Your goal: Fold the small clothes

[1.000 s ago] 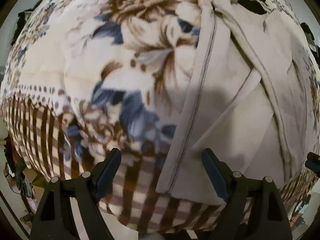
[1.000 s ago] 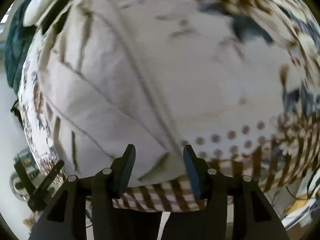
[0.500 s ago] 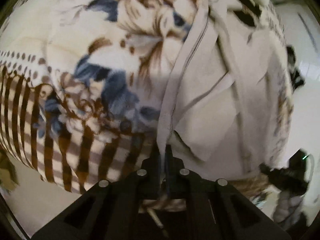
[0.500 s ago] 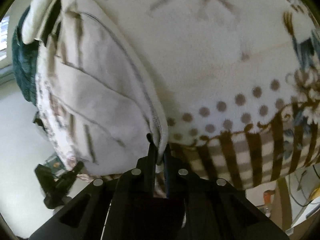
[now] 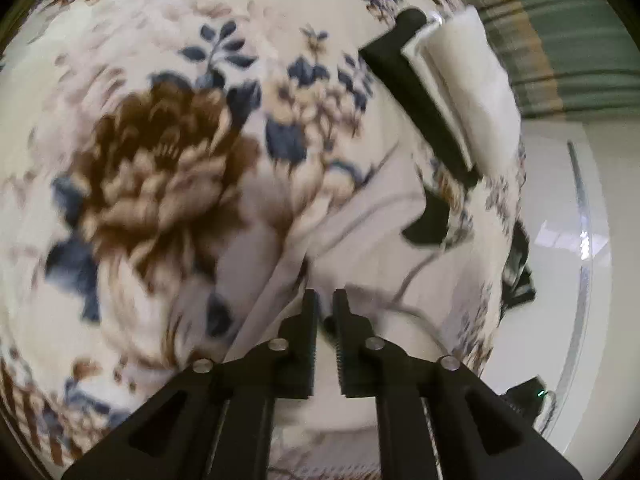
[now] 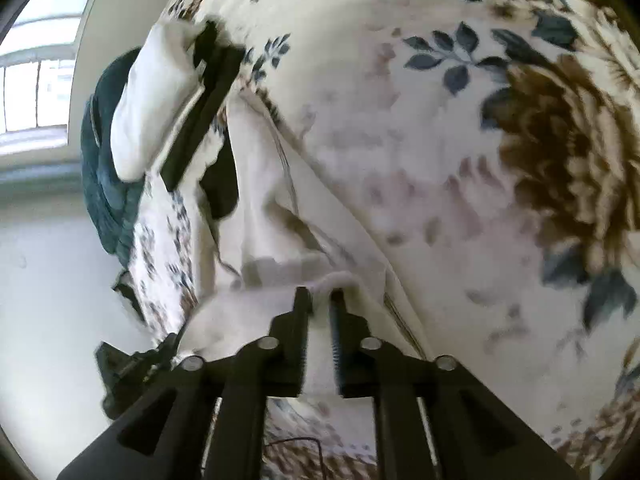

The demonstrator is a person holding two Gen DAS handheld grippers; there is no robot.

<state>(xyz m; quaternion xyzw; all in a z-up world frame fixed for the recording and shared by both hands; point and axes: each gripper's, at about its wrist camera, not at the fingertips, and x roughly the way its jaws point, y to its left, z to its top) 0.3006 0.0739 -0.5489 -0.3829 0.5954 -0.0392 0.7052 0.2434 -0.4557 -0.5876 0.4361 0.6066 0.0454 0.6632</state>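
Observation:
A pale beige garment (image 5: 372, 248) lies on a floral blanket (image 5: 160, 152). My left gripper (image 5: 325, 300) is shut on its near edge, with cloth pinched between the fingers and lifted. In the right wrist view the same garment (image 6: 272, 216) is folded over itself, and my right gripper (image 6: 320, 298) is shut on its other near corner, white cloth bunched at the tips.
A folded white garment (image 5: 468, 80) and a black one (image 5: 416, 92) lie stacked at the blanket's far edge; they also show in the right wrist view (image 6: 160, 96). A dark teal cloth (image 6: 104, 184) lies beyond them. The other gripper (image 6: 128, 364) shows low left. The pale floor (image 5: 560, 280) is beside the bed.
Both grippers closed on the garment's near edge, then lifted and carried it away from the striped blanket border towards the stacked clothes, folding the garment over itself.

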